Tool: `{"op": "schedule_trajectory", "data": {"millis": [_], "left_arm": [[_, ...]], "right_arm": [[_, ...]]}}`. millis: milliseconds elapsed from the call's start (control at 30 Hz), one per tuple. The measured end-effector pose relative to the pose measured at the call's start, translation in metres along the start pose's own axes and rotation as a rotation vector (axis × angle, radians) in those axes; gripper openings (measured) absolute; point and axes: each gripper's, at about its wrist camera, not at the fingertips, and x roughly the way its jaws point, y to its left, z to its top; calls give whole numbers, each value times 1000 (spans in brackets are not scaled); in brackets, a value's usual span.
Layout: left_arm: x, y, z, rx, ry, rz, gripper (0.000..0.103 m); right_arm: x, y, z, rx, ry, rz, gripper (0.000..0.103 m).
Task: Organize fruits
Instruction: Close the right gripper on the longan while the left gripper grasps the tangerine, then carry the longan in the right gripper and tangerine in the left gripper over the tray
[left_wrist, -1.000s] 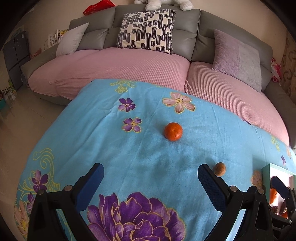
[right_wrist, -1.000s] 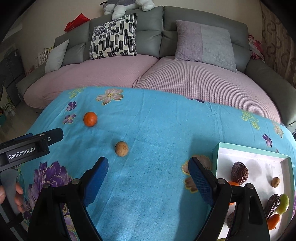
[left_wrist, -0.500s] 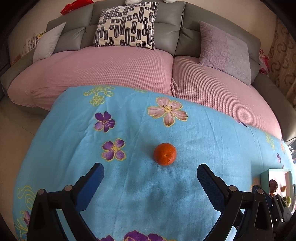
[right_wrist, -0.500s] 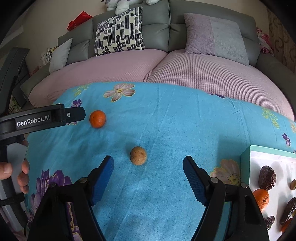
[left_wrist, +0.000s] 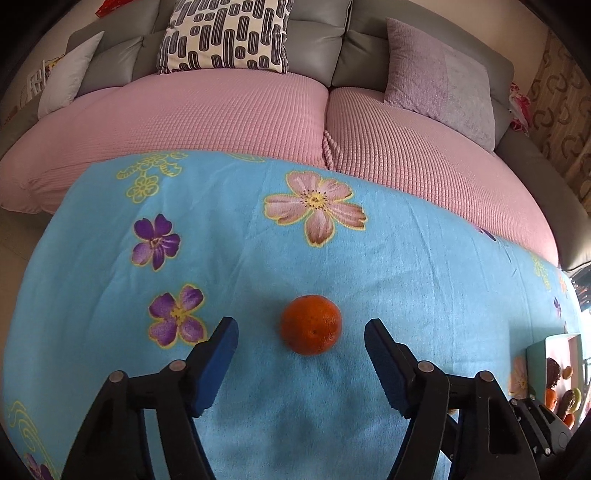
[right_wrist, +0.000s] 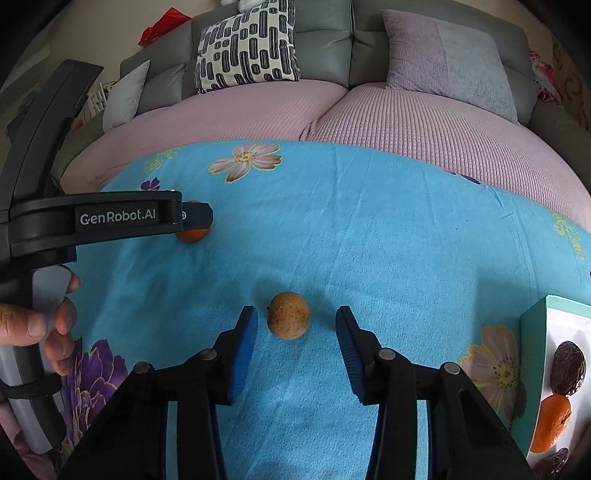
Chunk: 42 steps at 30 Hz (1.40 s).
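An orange tangerine (left_wrist: 311, 325) lies on the blue flowered blanket (left_wrist: 406, 258), just ahead of and between the blue pads of my left gripper (left_wrist: 301, 328), which stands open and apart from it. In the right wrist view the tangerine (right_wrist: 191, 235) shows half hidden under the left gripper's black body (right_wrist: 110, 218). A small brown speckled round fruit (right_wrist: 288, 314) sits between the tips of my right gripper (right_wrist: 295, 321), also open and clear of it. At the right edge a teal-rimmed white tray (right_wrist: 532, 354) holds several fruits.
A pink-covered grey sofa (left_wrist: 258, 110) with a patterned cushion (left_wrist: 225, 35) and a lilac cushion (left_wrist: 439, 77) runs behind the blanket. A hand (right_wrist: 48, 325) grips the left gripper's handle at the left of the right wrist view. The tray (left_wrist: 535, 354) shows at lower right.
Both grippers moved forward and down toward their fruits: the tangerine now lies at the left gripper's tips, the brown fruit at the right's. Both grippers have narrowed somewhat.
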Motion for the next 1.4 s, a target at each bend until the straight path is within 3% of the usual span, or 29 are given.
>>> {"op": "schedule_trajectory", "data": {"millis": [100,167,267,333,567,967,1400], "left_arm": [[4,2,-2,-7,-3,-5,60],[6,2,-3,-10,-8,-9,52],[6,0,-4,-10,-10,-36,38],[5,-5,-4,6,-17,-16,38],[-2,-8,-8,-11,-32,-8,37],[-53,-26,-28,-74,-115,-55,37],[-89,-49,-69,-114,-125,-88,37]], "right_arm": [[2,1,0,-5,2,4,44],[3,0,0,-6,1,7,32],[5,0,1,-7,5,13,30],[4,-1,0,-4,2,17,25],[-1,-4,0,10,-10,30,25],[-40,-26,0,50,-53,-12,25],[-78,-51,-18,119,-68,-43,25]]}}
